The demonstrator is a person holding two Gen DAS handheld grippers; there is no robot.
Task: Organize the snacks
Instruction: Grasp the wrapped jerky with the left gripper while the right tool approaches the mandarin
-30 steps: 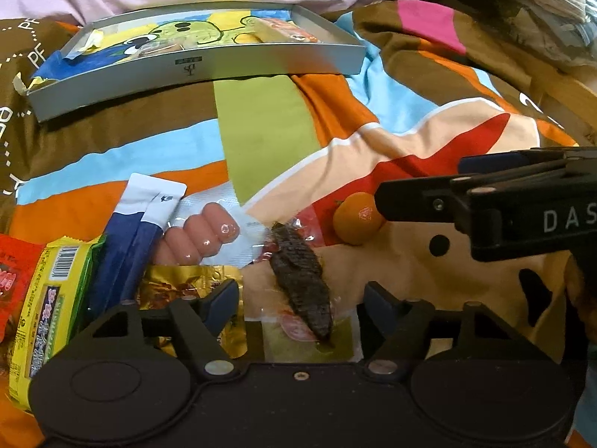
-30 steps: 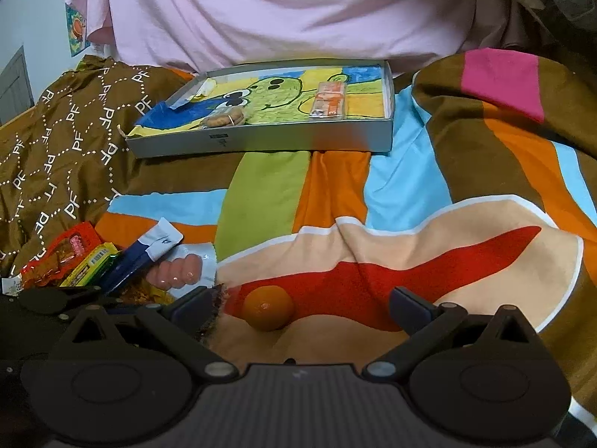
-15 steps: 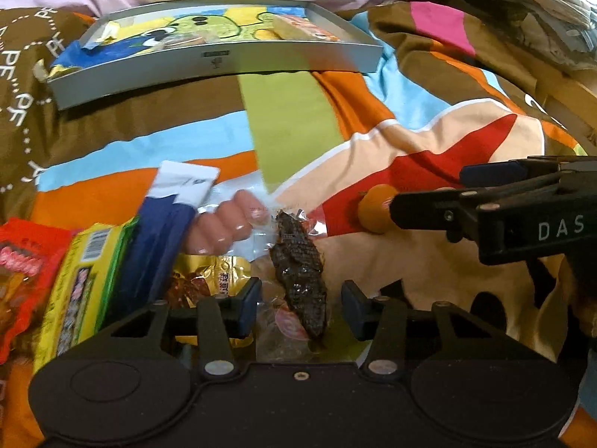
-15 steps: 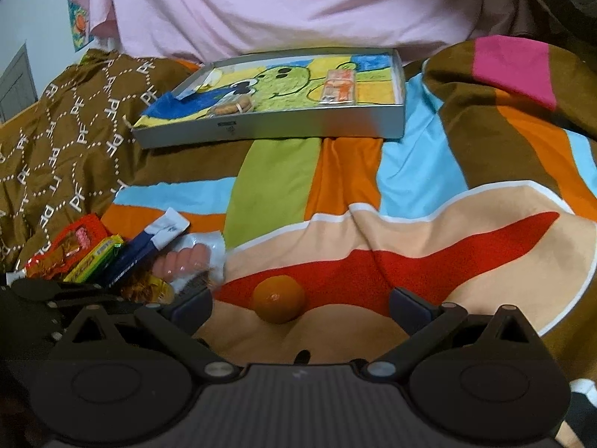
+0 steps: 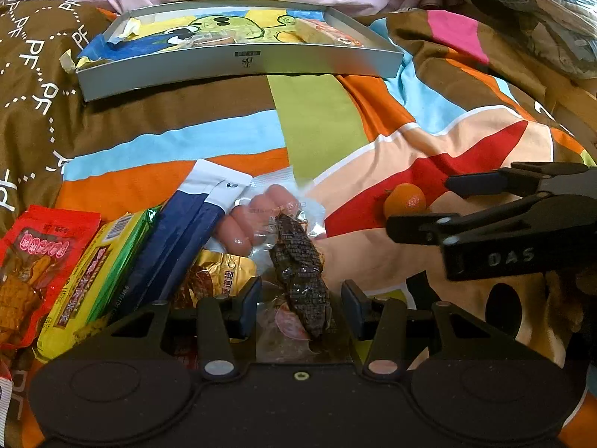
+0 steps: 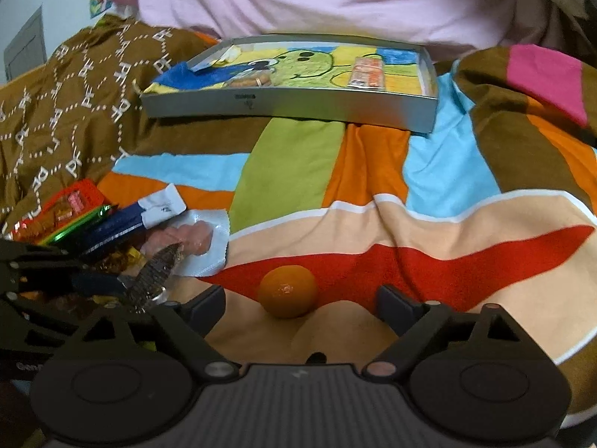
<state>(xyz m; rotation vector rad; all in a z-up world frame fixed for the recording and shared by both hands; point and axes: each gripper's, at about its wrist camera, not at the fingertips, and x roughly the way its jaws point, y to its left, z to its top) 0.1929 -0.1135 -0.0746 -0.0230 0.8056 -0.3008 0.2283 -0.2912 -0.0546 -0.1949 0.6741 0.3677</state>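
Through the left wrist camera, my left gripper [image 5: 300,304] has its jaws partly apart with a dark snack in a clear wrapper [image 5: 302,265] between them; I cannot tell whether the pads press on it. Just ahead lie the sausage pack [image 5: 257,220] and blue sachets [image 5: 186,231], with a yellow-green packet [image 5: 93,272] and a red packet [image 5: 33,254] off to the left. The silver tray [image 5: 238,63] sits far ahead on the bed cover [image 5: 317,119].

Through the right wrist camera, my right gripper [image 6: 300,311] is closing, jaws wide apart, the orange [image 6: 288,290] between them and untouched. The left gripper is at my left.
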